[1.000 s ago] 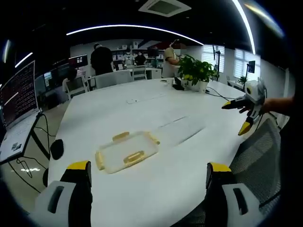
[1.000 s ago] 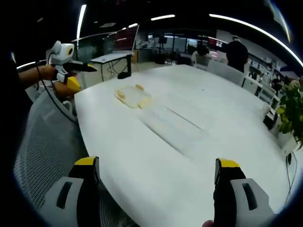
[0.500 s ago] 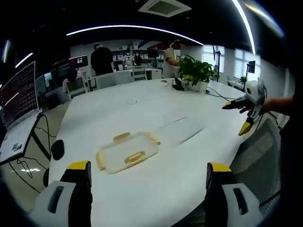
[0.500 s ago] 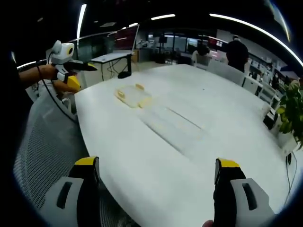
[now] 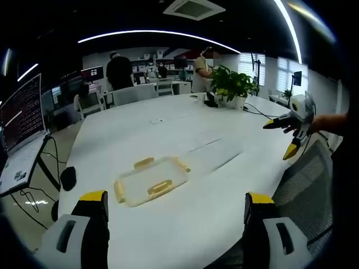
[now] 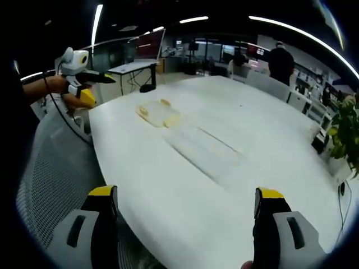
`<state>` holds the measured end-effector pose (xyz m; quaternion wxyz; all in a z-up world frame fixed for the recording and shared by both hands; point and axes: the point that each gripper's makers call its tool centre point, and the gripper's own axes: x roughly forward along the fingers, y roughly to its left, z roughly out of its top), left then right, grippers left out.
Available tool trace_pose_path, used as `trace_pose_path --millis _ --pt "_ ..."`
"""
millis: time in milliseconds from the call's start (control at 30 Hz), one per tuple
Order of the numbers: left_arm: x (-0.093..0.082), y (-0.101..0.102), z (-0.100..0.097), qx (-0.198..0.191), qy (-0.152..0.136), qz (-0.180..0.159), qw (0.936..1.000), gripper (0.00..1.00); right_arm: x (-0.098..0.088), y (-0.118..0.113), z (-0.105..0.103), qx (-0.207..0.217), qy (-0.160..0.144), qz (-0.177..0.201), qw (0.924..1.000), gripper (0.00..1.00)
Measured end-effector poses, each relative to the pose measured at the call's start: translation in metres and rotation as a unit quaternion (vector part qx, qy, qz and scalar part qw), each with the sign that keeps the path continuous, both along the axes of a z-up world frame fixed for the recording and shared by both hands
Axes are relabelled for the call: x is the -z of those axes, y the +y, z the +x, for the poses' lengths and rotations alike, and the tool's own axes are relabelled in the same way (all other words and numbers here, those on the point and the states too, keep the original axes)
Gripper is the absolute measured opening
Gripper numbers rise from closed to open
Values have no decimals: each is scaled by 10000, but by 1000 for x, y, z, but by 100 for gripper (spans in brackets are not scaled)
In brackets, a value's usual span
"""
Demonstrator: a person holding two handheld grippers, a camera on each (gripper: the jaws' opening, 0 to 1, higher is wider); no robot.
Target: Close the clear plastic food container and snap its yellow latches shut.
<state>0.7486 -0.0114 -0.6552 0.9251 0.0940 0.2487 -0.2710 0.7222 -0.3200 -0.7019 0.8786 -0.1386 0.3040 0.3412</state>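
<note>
A clear plastic food container (image 5: pixel 150 180) with yellow latches lies flat on the white table (image 5: pixel 185 134), its lid on top. My left gripper (image 5: pixel 176 204) is open, jaws wide apart, held back from the container near the table's edge. In the right gripper view the container (image 6: pixel 158 115) sits far off at the table's left end. My right gripper (image 6: pixel 188 202) is open over the near table edge. The right gripper (image 5: pixel 286 137) also appears at the right in the left gripper view, held by a hand. The left gripper (image 6: pixel 84 87) appears at the left in the right gripper view.
A potted plant (image 5: pixel 233 84) and cables stand at the far end of the table. A laptop (image 5: pixel 22 120) sits at the left. Mesh office chairs (image 5: pixel 305 185) stand by the table edge. People (image 5: pixel 119 70) and desks are in the background.
</note>
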Motion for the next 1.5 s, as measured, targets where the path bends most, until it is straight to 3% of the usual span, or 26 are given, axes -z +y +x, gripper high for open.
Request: trace_pose_path --millis 1500 --pt "-1 2 1 25 1 12 10000 99 -1 -5 -3 81 46 -51 9999 100"
